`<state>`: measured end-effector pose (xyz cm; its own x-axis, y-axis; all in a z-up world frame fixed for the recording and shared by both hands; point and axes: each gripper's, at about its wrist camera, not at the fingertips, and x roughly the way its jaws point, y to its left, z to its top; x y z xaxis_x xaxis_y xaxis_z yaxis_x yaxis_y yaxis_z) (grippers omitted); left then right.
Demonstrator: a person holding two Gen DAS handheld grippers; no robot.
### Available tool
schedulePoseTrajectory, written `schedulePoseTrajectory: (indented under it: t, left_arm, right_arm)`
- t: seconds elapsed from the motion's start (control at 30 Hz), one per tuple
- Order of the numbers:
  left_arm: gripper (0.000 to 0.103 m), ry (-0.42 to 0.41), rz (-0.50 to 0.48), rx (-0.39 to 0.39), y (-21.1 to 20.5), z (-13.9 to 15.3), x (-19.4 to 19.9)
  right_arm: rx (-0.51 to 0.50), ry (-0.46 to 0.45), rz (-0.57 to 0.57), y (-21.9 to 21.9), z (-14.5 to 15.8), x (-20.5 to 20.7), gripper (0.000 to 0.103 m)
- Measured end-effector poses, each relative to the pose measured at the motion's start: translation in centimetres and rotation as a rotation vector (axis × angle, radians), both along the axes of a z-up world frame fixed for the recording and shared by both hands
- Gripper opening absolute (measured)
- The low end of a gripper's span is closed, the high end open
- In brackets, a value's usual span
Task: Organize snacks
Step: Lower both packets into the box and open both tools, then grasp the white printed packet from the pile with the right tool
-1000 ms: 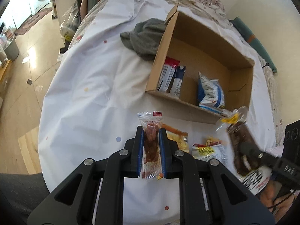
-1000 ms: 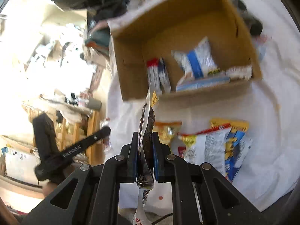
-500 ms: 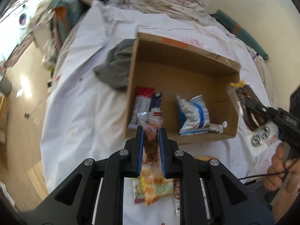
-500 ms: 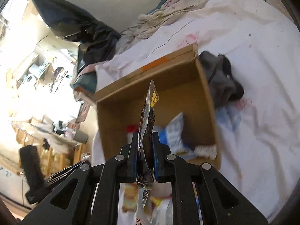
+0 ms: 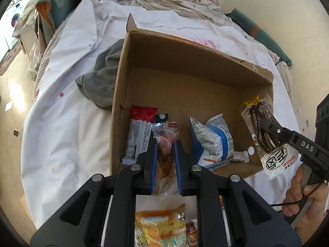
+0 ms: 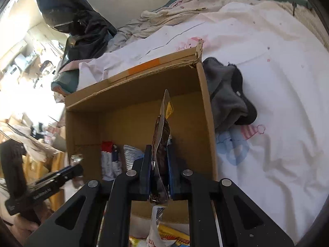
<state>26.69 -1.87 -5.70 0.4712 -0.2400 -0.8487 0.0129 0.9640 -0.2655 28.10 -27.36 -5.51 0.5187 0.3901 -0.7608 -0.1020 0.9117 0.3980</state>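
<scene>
My left gripper [image 5: 165,144] is shut on a clear packet with an orange-brown snack [image 5: 165,156], held over the near edge of the open cardboard box [image 5: 185,47]. My right gripper [image 6: 160,150] is shut on a clear pouch with a dark brown snack [image 6: 161,142], held upright over the box's near edge [image 6: 205,107]; that pouch also shows in the left wrist view [image 5: 261,123] at the box's right wall. Inside the box lie a red-and-white packet [image 5: 139,131], a dark blue packet [image 5: 161,118] and a white-and-blue bag [image 5: 211,140].
The box sits on a bed with a white sheet [image 5: 67,107]. A grey garment [image 5: 102,82] lies against the box's left side. Loose snack packets, one orange [image 5: 160,226], lie on the sheet below my left gripper. Crumpled bedding [image 6: 185,10] is piled behind the box.
Both grippers have moved forward from the loose snacks on the sheet to the box, each carrying its packet. The box now fills both views.
</scene>
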Motion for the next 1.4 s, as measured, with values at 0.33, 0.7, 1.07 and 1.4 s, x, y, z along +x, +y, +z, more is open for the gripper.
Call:
schedulePoseTrajectory:
  t: [0.33, 0.7, 1.07, 1.4]
  left_arm:
    - [0.019, 0.013, -0.007, -0.024, -0.5, 0.1, 0.2]
    - [0.076, 0.047, -0.008, -0.038, -0.6, -0.1, 0.0]
    - [0.082, 0.042, -0.008, -0.028, -0.5, 0.3, -0.5]
    - [0.082, 0.025, 0.006, -0.039, 0.1, 1.4, -1.6]
  right_arm:
    - [0.008, 0.002, -0.029, 0.0, -0.3, 0.6, 0.018]
    - [0.064, -0.013, -0.050, -0.9, 0.6, 0.3, 0.065]
    - [0.088, 0.018, -0.038, -1.4, 0.9, -0.3, 0.070]
    - [-0.048, 0.157, -0.022, -2.3, -0.3, -6.9, 0.072]
